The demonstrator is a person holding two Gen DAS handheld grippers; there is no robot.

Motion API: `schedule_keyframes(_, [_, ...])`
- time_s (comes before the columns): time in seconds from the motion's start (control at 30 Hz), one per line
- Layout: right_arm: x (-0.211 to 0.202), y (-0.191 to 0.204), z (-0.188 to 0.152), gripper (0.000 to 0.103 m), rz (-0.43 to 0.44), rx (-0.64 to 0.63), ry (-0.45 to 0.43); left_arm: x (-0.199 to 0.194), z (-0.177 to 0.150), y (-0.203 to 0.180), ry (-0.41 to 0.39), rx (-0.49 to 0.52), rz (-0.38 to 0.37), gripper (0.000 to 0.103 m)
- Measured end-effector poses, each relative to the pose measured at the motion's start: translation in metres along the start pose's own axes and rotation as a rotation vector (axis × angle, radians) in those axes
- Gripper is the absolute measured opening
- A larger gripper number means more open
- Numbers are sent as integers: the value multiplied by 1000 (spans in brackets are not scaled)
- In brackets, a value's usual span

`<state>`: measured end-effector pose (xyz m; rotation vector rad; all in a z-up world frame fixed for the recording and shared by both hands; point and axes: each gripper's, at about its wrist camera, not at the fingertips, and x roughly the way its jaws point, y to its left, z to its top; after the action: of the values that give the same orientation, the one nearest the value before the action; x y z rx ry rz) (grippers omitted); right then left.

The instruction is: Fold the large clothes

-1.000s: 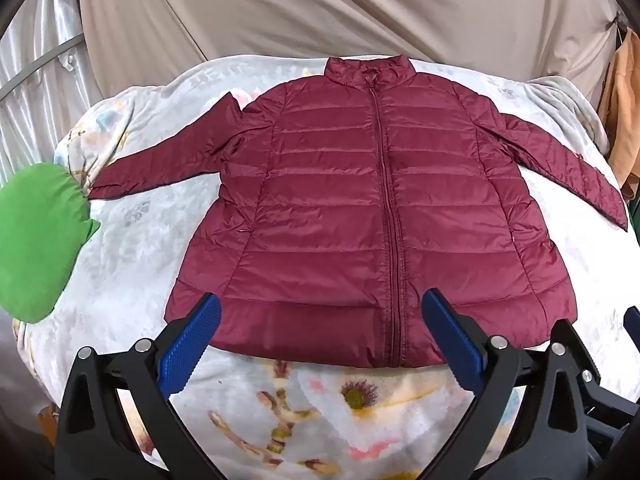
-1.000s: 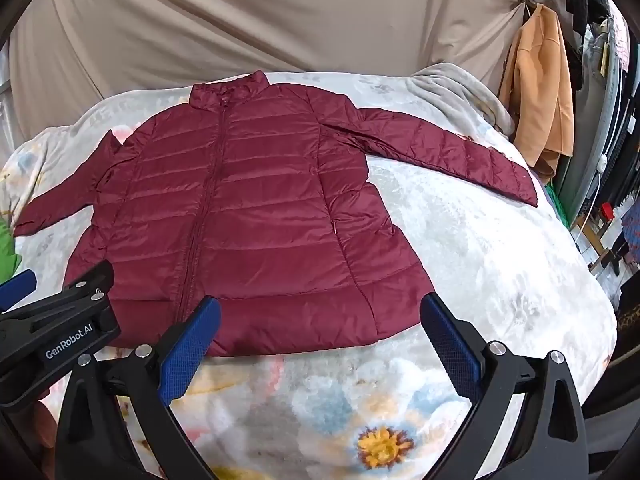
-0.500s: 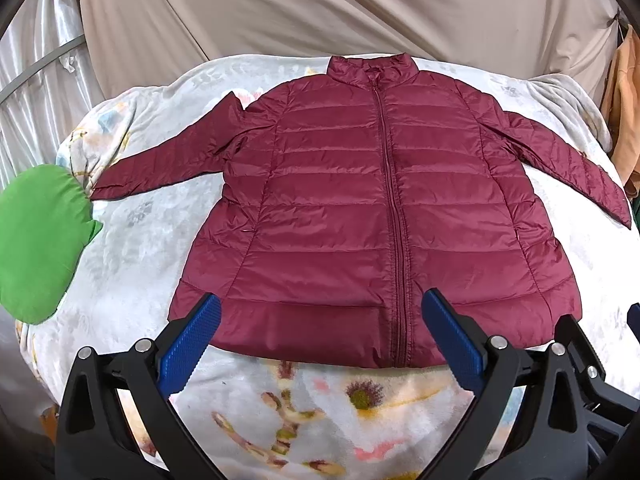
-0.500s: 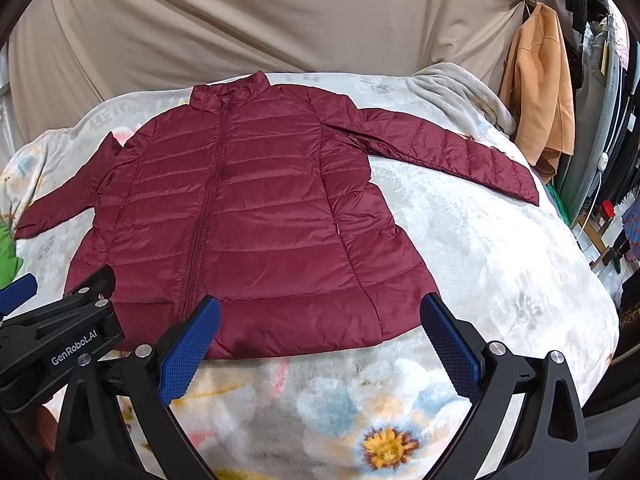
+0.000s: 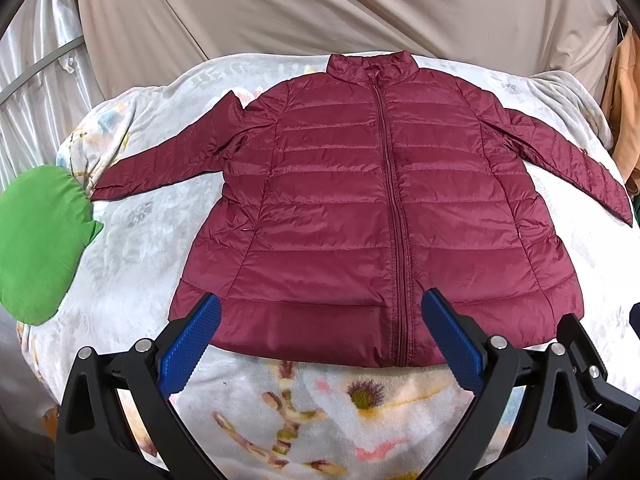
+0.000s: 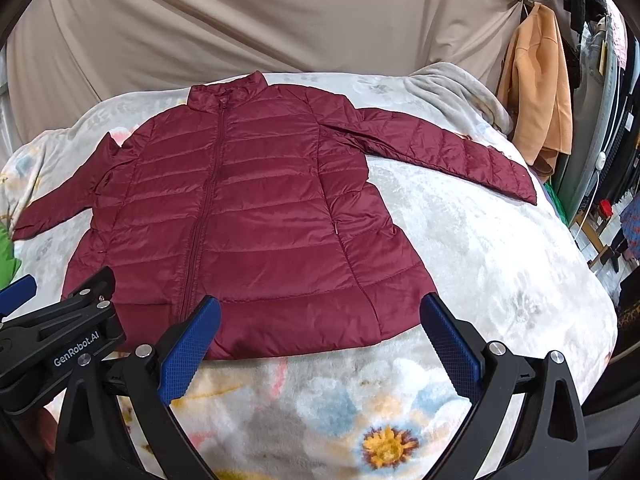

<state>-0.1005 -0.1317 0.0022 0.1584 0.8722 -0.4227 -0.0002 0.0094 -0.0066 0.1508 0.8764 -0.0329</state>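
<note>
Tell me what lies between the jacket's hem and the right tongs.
Only flowered blanket lies between the jacket and the right tongs, in the right wrist view.

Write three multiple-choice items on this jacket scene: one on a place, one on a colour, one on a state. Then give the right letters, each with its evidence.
1. Where does the green cushion lie relative to the jacket?
A. Beyond the cuff of the sleeve on the picture's left
B. On the collar
C. Under the hem

2. What colour is the jacket?
A. Navy
B. Maroon
C. Grey

3. How is the jacket lying on the floral blanket?
A. Folded in half
B. Rolled into a bundle
C. Spread flat, zipped, both sleeves out

Answers:
1. A: in the left wrist view the cushion sits at the bed's edge, just past that cuff.
2. B: both views show a dark wine red.
3. C: the zipper runs closed from collar to hem, and the left tool and right tool are open, gripping nothing.
</note>
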Motion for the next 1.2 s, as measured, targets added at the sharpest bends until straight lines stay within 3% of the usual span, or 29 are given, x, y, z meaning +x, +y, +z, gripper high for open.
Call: schedule_keyframes(1.2, [1, 0, -3, 97, -5, 1, -1, 2, -5, 5, 6, -1, 2, 97])
